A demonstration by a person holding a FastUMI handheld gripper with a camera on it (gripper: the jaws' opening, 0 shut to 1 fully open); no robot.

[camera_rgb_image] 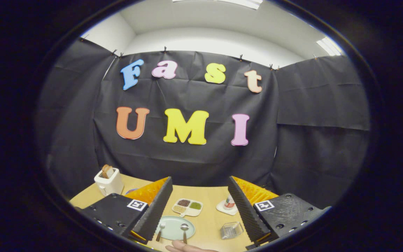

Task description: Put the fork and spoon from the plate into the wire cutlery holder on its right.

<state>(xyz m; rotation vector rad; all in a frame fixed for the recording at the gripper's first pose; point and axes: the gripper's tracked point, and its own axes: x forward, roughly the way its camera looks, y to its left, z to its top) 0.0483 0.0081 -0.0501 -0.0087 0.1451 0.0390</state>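
Gripper [198,210] hung wide open above the desk [208,218], nothing between its fingers, while fork [160,230] and spoon [184,231] lay on the plate [172,224] beside the holder [231,230].

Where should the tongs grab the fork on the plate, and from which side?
Grip the fork by its brown handle, which lies off the plate's near rim toward the open tongs. Come from above, probably with the fingers straddling the handle crosswise, since it lies flat with its tines pointing away.
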